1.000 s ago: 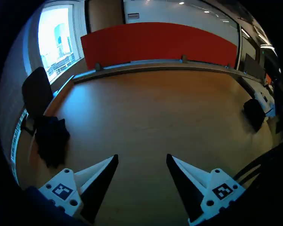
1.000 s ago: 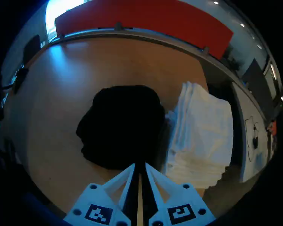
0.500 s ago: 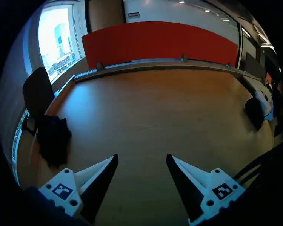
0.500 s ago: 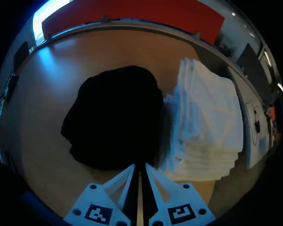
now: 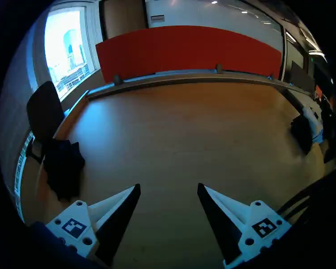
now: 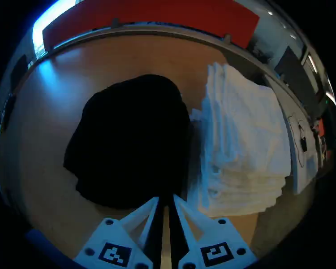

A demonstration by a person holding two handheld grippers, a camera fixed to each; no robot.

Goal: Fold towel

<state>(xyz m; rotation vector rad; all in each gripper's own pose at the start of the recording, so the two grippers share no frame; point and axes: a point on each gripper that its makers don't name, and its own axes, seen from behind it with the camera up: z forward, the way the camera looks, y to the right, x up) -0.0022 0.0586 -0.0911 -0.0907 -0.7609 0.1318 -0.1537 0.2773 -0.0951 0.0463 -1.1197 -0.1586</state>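
A black towel (image 6: pixel 130 139) lies crumpled in a heap on the wooden table (image 6: pixel 47 116) in the right gripper view. Right beside it stands a stack of folded white towels (image 6: pixel 244 148). My right gripper (image 6: pixel 166 199) is shut, its tips at the near edge of the black heap; I see nothing held between the fingers. In the left gripper view my left gripper (image 5: pixel 168 190) hangs open over bare tabletop (image 5: pixel 186 130), with nothing between its fingers. Far off at the table's right edge lies the small dark heap (image 5: pixel 301 132).
A red partition (image 5: pixel 186 49) runs along the table's far edge. At the left, a dark chair (image 5: pixel 43 107) stands by a window, with dark cloth (image 5: pixel 62 168) draped beside it. Desks and cables (image 6: pixel 302 143) lie beyond the white stack.
My right gripper has come closer to the towels; the black heap and the white stack now look larger. The left gripper has barely moved.
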